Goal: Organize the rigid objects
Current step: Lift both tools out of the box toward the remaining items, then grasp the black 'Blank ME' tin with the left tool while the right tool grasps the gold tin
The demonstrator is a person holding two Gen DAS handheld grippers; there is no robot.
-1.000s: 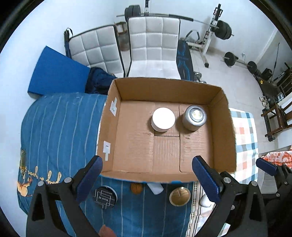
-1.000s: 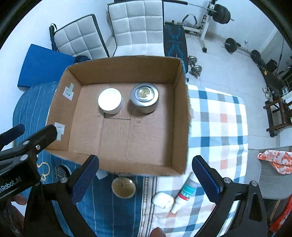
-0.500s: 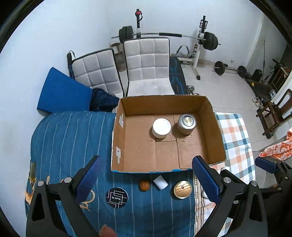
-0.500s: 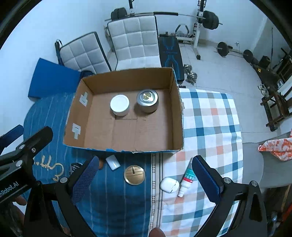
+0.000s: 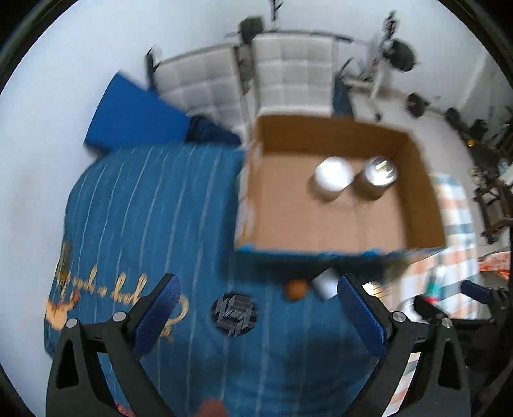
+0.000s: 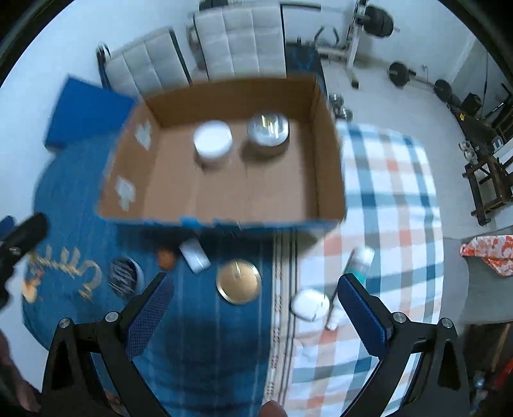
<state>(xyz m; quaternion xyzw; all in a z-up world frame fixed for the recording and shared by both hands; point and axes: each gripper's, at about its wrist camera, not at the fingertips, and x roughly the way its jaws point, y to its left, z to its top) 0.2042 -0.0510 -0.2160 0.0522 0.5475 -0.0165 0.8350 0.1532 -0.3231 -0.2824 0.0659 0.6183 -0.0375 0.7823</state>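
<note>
I read both views as motion-blurred; fine detail is unreliable.

Left tool (image 5: 258,312): fingers spread wide, nothing between them, held above the blue striped cover (image 5: 154,208). At 12 o'clock from its midpoint, just beyond it, lies a black patterned disc (image 5: 235,313). At 1 o'clock lie a small brown round object (image 5: 295,288) and, just beside it, a white block (image 5: 323,284). Farther at 1 o'clock stands the open cardboard box (image 5: 420,179); its near wall stands between the tool and the box floor. Inside, toward the far wall, a white-lidded jar (image 5: 333,176) and a silver tin (image 5: 378,176) sit side by side; I cannot tell whether they touch.

Right tool (image 6: 253,316): fingers spread wide, empty. At 12 o'clock, just ahead, lies a gold round lid (image 6: 239,281). At 11 o'clock lies the white block, with the brown object and the black disc farther left at 10 o'clock. At 2 o'clock, on the checked cloth (image 6: 394,199), a white rounded case (image 6: 309,304) lies just beside a small bottle with a teal label (image 6: 356,272). The box fills the field from 11 to 1 o'clock.

Beyond the box stand two white padded chairs (image 6: 237,41) and weight equipment (image 6: 375,19) on the floor.
</note>
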